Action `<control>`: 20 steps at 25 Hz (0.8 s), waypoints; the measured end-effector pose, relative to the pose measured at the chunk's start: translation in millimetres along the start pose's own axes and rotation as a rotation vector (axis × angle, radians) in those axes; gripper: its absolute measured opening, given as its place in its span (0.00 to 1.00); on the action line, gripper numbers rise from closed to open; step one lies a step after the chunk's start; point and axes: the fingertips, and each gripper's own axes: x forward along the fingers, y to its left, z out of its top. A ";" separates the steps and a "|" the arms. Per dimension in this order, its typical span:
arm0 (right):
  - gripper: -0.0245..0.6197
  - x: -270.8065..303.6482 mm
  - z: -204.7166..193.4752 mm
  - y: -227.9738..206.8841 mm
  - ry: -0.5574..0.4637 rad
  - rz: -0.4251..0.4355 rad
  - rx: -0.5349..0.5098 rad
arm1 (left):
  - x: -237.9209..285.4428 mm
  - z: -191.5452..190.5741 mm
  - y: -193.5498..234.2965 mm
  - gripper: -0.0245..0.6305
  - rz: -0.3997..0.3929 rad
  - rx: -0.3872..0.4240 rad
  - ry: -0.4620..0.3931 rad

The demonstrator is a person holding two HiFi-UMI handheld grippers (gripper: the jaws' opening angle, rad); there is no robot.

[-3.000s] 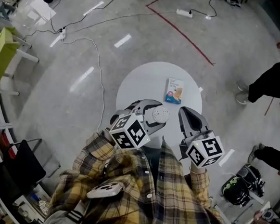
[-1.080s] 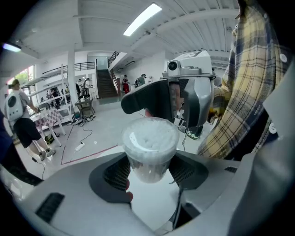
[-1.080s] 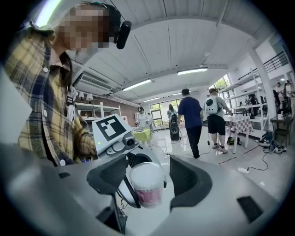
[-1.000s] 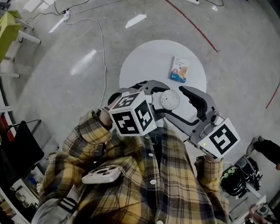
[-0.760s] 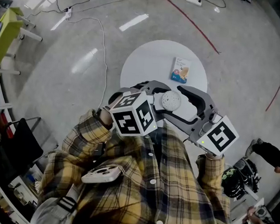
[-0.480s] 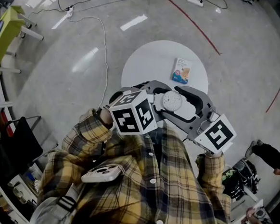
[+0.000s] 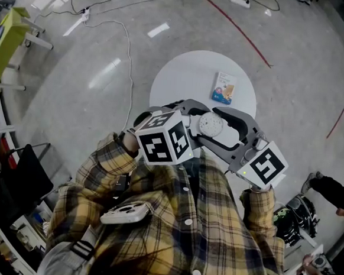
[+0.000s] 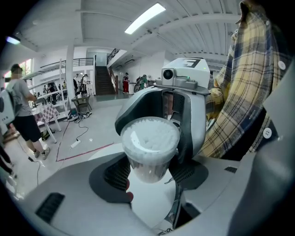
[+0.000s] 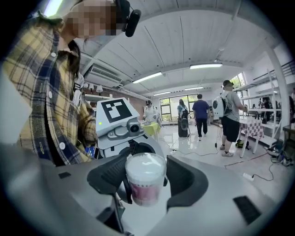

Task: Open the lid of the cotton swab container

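Observation:
The cotton swab container (image 7: 210, 124) is a small clear tub packed with white swabs, held in the air over the table's near edge. My left gripper (image 7: 198, 119) is shut on its narrower end (image 8: 148, 167), and the wide end (image 8: 150, 136) points at the right gripper (image 8: 182, 110). My right gripper (image 7: 216, 129) faces the left one, its jaws on either side of the tub (image 9: 145, 179) and closing. One pad (image 9: 115, 177) looks to be against the tub and the other pad (image 9: 182, 177) stands off with a small gap. A pink label band (image 9: 144, 193) shows on the tub.
A round white table (image 7: 188, 82) stands just ahead with a small printed box (image 7: 224, 87) lying on it. Cables (image 7: 128, 53) and a red floor line (image 7: 239, 32) cross the grey floor. A green table (image 7: 4, 43) is far left. People (image 9: 230, 115) stand further off in the hall.
Three seconds ago the grippers were apart, with the tub in the left one only. The right gripper has since swung in around the tub's end and edged slightly closer over the last second.

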 end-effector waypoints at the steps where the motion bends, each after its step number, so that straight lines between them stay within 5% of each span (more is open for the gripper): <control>1: 0.47 0.6 -0.8 -0.3 0.011 0.005 0.012 | -0.1 -1.0 0.3 0.45 0.000 0.002 0.004; 13: 0.46 -2.1 1.2 -7.4 0.031 0.064 0.047 | -0.6 2.7 7.3 0.45 0.032 0.038 -0.001; 16: 0.46 -3.2 7.4 -8.8 -0.007 0.084 0.106 | 2.9 2.6 11.2 0.44 0.079 0.104 0.019; 20: 0.46 -3.1 11.1 -7.2 0.007 0.090 0.150 | 0.7 4.9 8.9 0.44 0.057 0.093 -0.005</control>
